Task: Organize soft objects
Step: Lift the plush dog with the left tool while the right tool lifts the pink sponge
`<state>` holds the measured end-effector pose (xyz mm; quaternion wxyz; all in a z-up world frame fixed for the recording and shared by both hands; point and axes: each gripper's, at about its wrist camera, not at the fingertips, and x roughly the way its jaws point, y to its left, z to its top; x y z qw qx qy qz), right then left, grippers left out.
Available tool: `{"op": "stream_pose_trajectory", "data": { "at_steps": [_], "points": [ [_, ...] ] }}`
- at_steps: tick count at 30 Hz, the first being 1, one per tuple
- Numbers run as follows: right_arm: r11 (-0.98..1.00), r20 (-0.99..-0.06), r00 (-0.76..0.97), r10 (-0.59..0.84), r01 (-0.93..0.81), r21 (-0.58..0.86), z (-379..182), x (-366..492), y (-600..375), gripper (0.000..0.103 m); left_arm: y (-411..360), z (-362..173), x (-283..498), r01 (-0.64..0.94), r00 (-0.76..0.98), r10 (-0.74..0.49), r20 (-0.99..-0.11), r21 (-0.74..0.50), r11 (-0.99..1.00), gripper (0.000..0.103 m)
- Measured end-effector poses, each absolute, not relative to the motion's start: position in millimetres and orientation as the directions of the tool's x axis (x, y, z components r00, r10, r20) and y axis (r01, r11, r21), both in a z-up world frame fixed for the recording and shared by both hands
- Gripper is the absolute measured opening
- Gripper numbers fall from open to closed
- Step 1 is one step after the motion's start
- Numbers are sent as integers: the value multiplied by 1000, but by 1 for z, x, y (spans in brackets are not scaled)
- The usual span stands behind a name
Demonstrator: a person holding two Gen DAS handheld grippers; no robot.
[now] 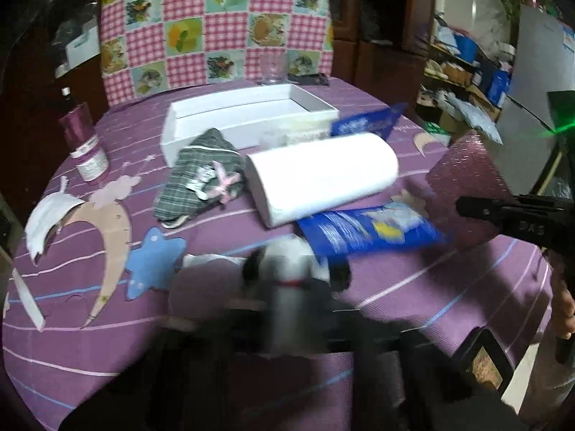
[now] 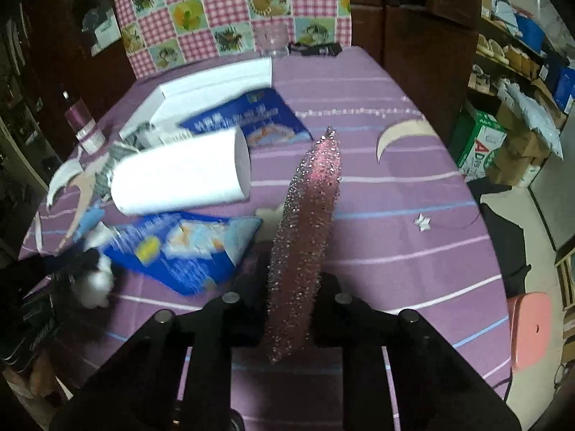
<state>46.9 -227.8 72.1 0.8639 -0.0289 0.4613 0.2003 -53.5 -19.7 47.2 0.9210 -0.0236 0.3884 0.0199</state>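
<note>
Glittery pink sheet [image 2: 305, 237] is pinched edge-on in my right gripper [image 2: 287, 309], standing up over the purple tablecloth [image 2: 395, 215]. My left gripper [image 1: 291, 309] is clamped on a blurry black-and-white plush toy [image 1: 291, 269], beside the blue packet [image 1: 366, 230] and white roll [image 1: 323, 179]

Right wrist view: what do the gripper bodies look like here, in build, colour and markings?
The right gripper is matte black, with two angular finger arms joined by round silver-grey pivot pins. In the left wrist view it shows as a black bar with faint embossed lettering. The left gripper is black too, but blurred. No cables or sleeves show.
</note>
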Motion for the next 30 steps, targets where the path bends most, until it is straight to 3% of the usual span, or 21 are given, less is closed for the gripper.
{"op": "stream_pose_trajectory", "data": {
  "at_steps": [9, 12, 13, 15, 16, 17, 22, 24, 26, 30],
  "points": [
    [909, -757, 551, 351, -394, 135, 107, 47, -221, 19, -6, 75, -61, -81, 737, 16, -676, -63, 995, 0],
    [906, -745, 560, 362, -398, 141, 112, 45, -221, 19, -10, 76, -67, -28, 747, -35, -664, -84, 996, 0],
    [905, -743, 561, 366, -401, 143, 113, 44, -221, 19, -12, 74, -69, -23, 748, -34, -662, -78, 997, 7],
    [902, -743, 556, 371, -406, 147, 111, 44, -222, 19, -16, 69, -67, -23, 735, -24, -677, -61, 998, 45],
    [901, -746, 551, 374, -408, 151, 109, 45, -222, 19, -17, 67, -66, -16, 731, -31, -681, -62, 998, 80],
    [900, -748, 547, 376, -409, 153, 107, 45, -223, 19, -19, 64, -66, -1, 735, -41, -677, -61, 998, 87],
    [893, -748, 535, 392, -418, 168, 101, 45, -226, 19, -30, 45, -55, -21, 691, 58, -721, 60, 998, 87],
    [892, -749, 532, 395, -417, 174, 101, 46, -228, 19, -31, 33, -48, -30, 649, 82, -756, 83, 996, 81],
    [892, -747, 532, 397, -414, 179, 102, 47, -231, 19, -26, 23, -44, -49, 608, 93, -788, 80, 996, 55],
    [893, -745, 533, 402, -409, 189, 105, 49, -235, 19, -20, 22, -44, -65, 600, 75, -796, 45, 997, 44]
  ]
}}
